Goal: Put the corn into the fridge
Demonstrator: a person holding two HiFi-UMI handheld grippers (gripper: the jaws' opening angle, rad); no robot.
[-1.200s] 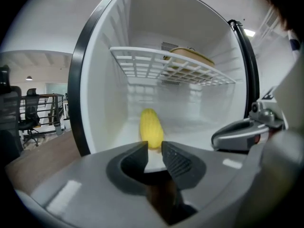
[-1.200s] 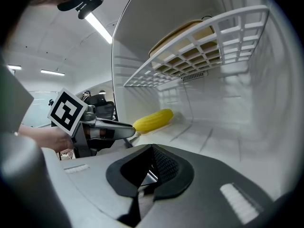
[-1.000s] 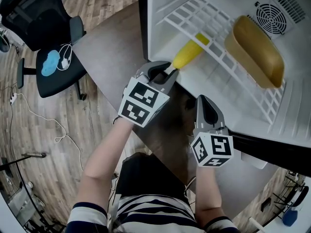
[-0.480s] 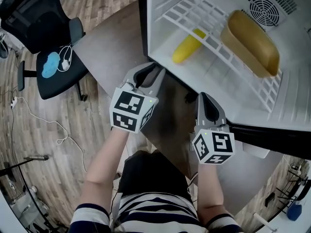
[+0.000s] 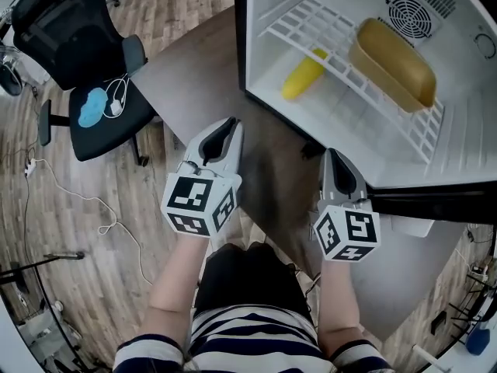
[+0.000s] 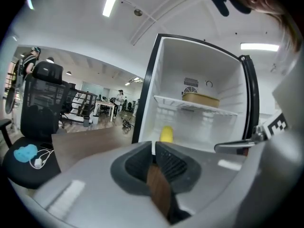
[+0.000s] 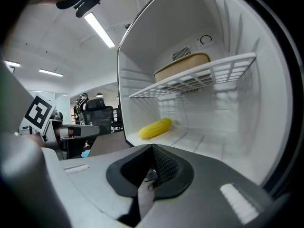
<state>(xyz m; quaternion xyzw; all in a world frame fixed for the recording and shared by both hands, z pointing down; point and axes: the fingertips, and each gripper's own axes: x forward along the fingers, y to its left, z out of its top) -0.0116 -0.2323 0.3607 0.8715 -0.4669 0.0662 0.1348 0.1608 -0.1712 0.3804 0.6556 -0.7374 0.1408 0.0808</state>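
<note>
Both the left claw (image 5: 230, 123) and the right claw (image 5: 332, 155) are held pinched together, empty, above the bench (image 5: 190, 72), apparently because the corn (image 5: 304, 74) is already laid inside the fridge (image 5: 268, 14) under the wire shelf (image 5: 314, 18).

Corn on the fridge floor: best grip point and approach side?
Grip the corn across its width, near the end that points toward the open front, with one jaw on each side of the round body. Come in low and level through the front of the fridge. The corn lies on its side under the wire shelf, so a top-down approach looks blocked.
</note>
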